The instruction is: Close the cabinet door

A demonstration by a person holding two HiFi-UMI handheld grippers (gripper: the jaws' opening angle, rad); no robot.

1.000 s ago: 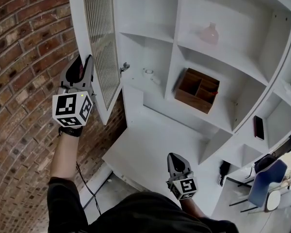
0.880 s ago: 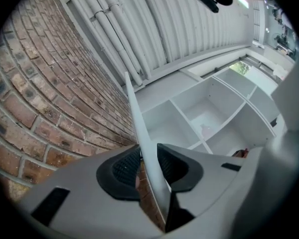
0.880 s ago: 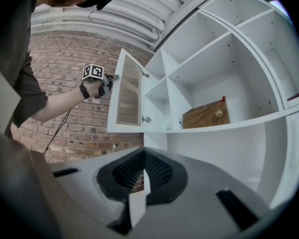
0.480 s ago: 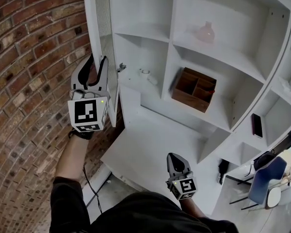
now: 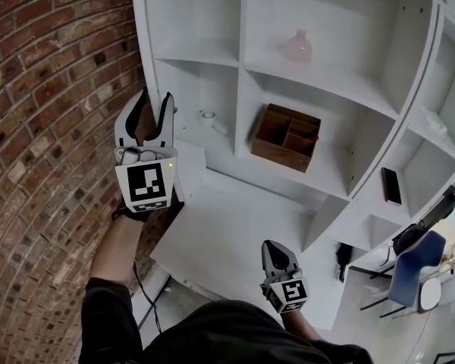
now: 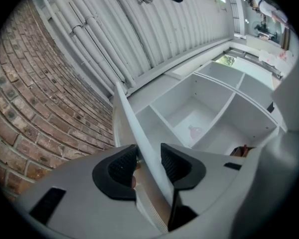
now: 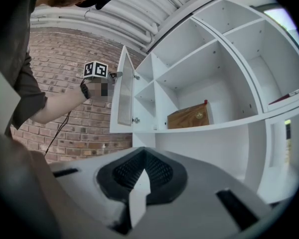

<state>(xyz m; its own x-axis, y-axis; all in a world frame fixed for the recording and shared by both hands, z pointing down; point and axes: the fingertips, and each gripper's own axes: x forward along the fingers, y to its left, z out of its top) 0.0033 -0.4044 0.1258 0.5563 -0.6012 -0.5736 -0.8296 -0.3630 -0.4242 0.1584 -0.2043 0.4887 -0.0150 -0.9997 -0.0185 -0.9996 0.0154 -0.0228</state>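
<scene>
Low by the person's body, the right gripper (image 5: 275, 247) (image 7: 142, 171) has its jaws closed together on nothing. Higher up at the left, the left gripper (image 5: 153, 101) (image 6: 148, 161) straddles the free edge of the door (image 6: 134, 128) (image 7: 123, 91), its jaws opening with that edge between the pads. The door stands swung out from the left side of the cabinet (image 5: 243, 74) beside the brick wall (image 5: 53, 89), with a wooden box (image 5: 284, 136) on a shelf and a pink vase (image 5: 296, 45) above it.
</scene>
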